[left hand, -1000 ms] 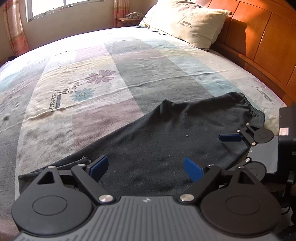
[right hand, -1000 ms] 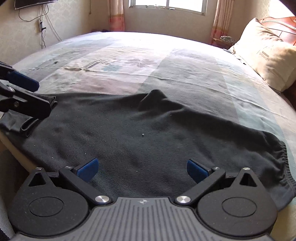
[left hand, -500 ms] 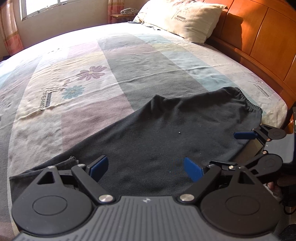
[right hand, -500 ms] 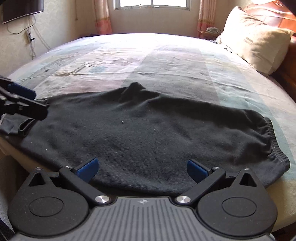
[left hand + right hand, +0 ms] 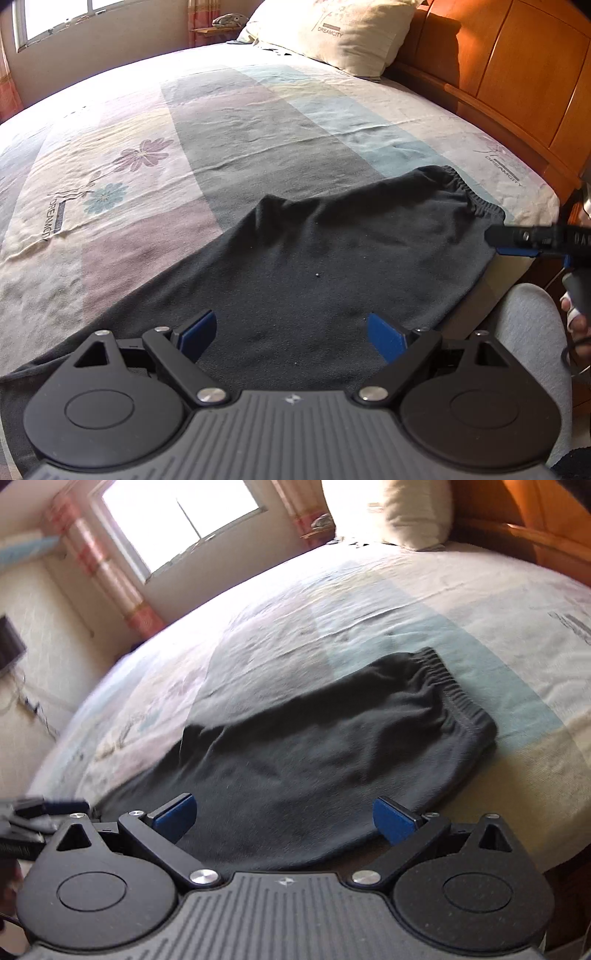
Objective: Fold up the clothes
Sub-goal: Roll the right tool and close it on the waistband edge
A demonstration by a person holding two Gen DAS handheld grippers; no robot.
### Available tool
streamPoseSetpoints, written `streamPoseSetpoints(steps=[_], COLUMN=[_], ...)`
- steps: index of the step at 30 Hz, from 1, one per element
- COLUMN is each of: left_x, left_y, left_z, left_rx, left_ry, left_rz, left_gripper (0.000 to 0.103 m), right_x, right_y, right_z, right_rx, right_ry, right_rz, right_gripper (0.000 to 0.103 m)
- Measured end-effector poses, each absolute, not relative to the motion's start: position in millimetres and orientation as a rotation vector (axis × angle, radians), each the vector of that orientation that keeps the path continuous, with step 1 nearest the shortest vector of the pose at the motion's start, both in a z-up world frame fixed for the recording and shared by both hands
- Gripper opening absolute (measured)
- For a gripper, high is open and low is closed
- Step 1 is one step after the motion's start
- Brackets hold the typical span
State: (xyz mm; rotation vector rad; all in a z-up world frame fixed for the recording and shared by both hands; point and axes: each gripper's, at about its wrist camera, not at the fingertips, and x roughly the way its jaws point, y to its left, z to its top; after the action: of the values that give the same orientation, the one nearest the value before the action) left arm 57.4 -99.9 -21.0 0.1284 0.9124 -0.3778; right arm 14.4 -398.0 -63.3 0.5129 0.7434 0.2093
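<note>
Since a second ago our right tool (image 5: 283, 814) has rolled and swung toward the waistband end of the dark trousers (image 5: 332, 266), which lie flat along the near edge of the bed (image 5: 229, 122); our left tool (image 5: 291, 330) has shifted slightly. Both tools: jaws apart, nothing between them, above the cloth. Pillow (image 5: 332, 29) at the wooden headboard (image 5: 517, 66)

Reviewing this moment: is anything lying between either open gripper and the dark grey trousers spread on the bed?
Nothing visible. The left gripper and right gripper are both open, with only the dark grey trousers ahead of their blue pads. The patterned bedsheet around the garment is bare; the cream pillow sits far off by the wooden headboard.
</note>
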Motion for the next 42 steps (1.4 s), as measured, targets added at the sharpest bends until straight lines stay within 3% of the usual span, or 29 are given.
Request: streamPoseSetpoints(steps=[11, 19, 28, 42], left_x=[69.2, 72.1, 73.2, 71.8], left_y=[-116.5, -123.0, -131.8, -133.1], left_z=[-23.2, -26.2, -29.1, -27.6], left_rx=[0.142, 0.156, 0.171, 0.175], left_ry=[0.937, 0.953, 0.967, 0.968], left_rz=[-0.389, -0.394, -0.413, -0.407], left_gripper=[0.089, 0.089, 0.089, 0.089], right_x=[32.6, 53.2, 62.2, 69.6], right_y=[-502.9, -504.8, -527.9, -506.2], right_z=[-93.4, -108.2, -127.2, -128.9], right_rx=[1.028, 1.053, 1.192, 1.05], right_ry=[0.765, 0.8, 0.692, 0.659], right_rz=[0.098, 0.062, 0.139, 0.282], right_gripper=[0.103, 0.103, 0.103, 0.103])
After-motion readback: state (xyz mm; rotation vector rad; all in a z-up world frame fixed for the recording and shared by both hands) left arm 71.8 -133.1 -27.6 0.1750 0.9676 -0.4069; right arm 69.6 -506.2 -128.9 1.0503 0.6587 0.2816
